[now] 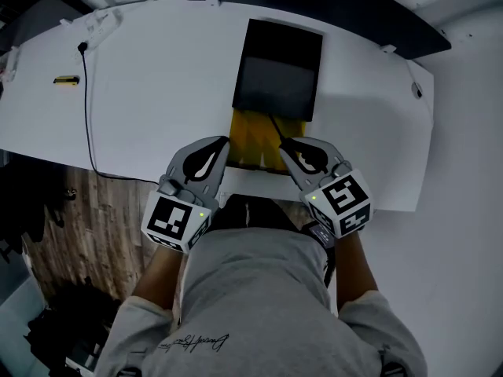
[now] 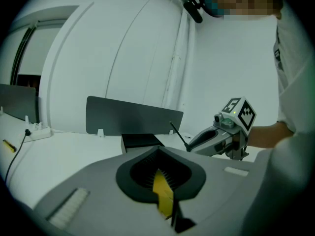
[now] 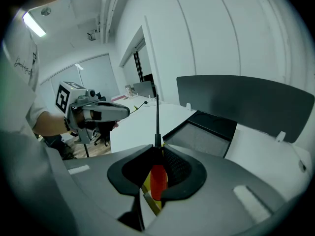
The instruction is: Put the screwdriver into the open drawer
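Two grippers were counted: one left gripper (image 1: 225,143) and one right gripper (image 1: 283,143). There was also one screwdriver (image 3: 158,178), one yellow drawer (image 1: 250,136), one black cabinet (image 1: 279,61), one cable (image 1: 86,108) and one white table (image 1: 157,93).

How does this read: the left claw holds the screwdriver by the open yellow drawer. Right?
Not quite. The right claw holds the screwdriver, as the right gripper view shows. It is by the open yellow drawer.

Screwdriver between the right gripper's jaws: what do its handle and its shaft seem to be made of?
Screwdriver handle: probably plastic; uniform red, smooth, dull sheen. Shaft: probably metal; very thin yet perfectly straight, dark, though the finish is too small to judge.
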Available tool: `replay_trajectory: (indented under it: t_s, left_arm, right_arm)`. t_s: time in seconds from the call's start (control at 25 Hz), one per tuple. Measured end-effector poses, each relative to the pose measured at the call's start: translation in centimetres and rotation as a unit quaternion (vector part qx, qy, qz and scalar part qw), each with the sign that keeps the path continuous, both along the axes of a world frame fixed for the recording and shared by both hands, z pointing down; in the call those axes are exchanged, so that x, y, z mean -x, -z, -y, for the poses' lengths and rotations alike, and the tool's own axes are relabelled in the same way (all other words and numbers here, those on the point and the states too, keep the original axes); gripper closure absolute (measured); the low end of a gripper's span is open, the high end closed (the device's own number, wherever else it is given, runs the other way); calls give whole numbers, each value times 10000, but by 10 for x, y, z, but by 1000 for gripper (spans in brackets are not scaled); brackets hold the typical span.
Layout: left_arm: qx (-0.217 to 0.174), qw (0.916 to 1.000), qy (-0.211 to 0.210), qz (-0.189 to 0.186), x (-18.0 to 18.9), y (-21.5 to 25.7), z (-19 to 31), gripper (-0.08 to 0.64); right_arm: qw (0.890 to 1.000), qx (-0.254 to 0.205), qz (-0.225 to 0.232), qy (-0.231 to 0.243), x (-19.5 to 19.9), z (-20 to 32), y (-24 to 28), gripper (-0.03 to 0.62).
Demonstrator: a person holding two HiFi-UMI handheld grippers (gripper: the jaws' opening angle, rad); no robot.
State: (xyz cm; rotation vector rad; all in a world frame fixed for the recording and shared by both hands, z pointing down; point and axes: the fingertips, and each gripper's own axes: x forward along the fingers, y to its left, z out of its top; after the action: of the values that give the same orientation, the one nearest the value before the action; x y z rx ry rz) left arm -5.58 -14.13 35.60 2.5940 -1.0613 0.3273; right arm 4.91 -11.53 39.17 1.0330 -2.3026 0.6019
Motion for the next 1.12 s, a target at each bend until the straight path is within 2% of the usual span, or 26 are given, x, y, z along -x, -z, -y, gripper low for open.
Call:
replay_trajectory:
  t_s: [0.6,1.12]
  left_arm:
    - [201,9998,-51,70,2,-25,11,560]
    - [214,9997,-72,122,-2,-43,16,560]
  right_arm:
    - [9995,258,-202,-5,-4,4,-38,512]
    - [9985,365,-404,82,-2,5,-65,512]
